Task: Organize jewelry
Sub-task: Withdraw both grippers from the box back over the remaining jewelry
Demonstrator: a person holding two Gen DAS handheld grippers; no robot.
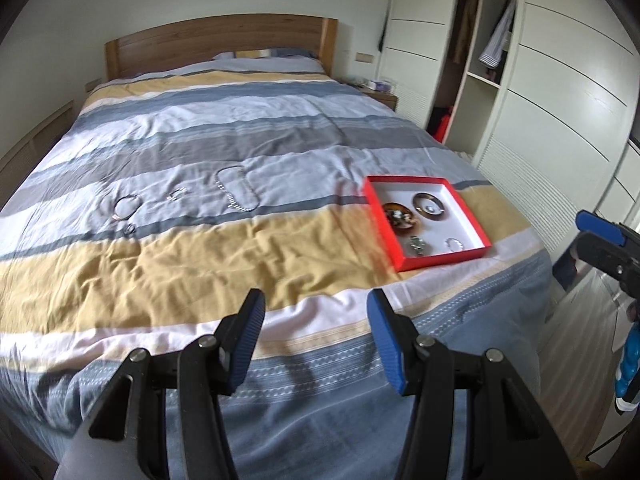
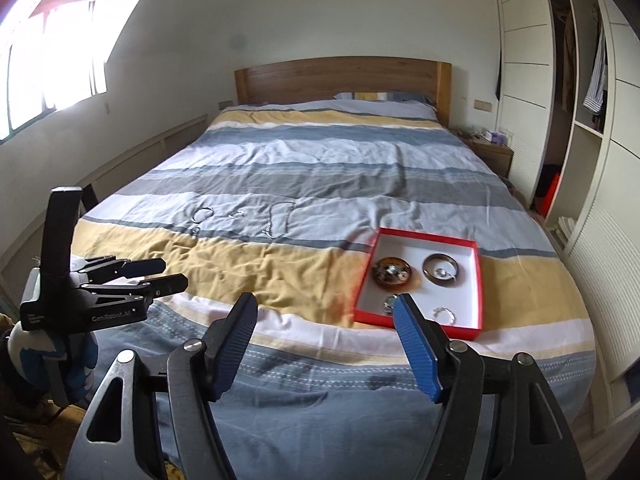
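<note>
Hovering over the foot of the bed (image 1: 208, 264), the left gripper (image 1: 316, 312) and the right gripper (image 2: 326, 314) both stood released, with nothing between their blue pads. Ahead and to the right of the left gripper lay a red tray (image 1: 384, 236) holding two round dishes (image 1: 428, 206) and small jewelry. Farther ahead and to its left, a necklace (image 1: 236, 190) and bracelets (image 1: 127, 205) lay loose on the striped cover.

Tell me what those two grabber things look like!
Each is black metal with silver bolts and two ribbed blue pads. The left gripper has white lettering on its side and a black upright post. The right gripper looks the same. The hand wears a blue-and-white glove.
</note>
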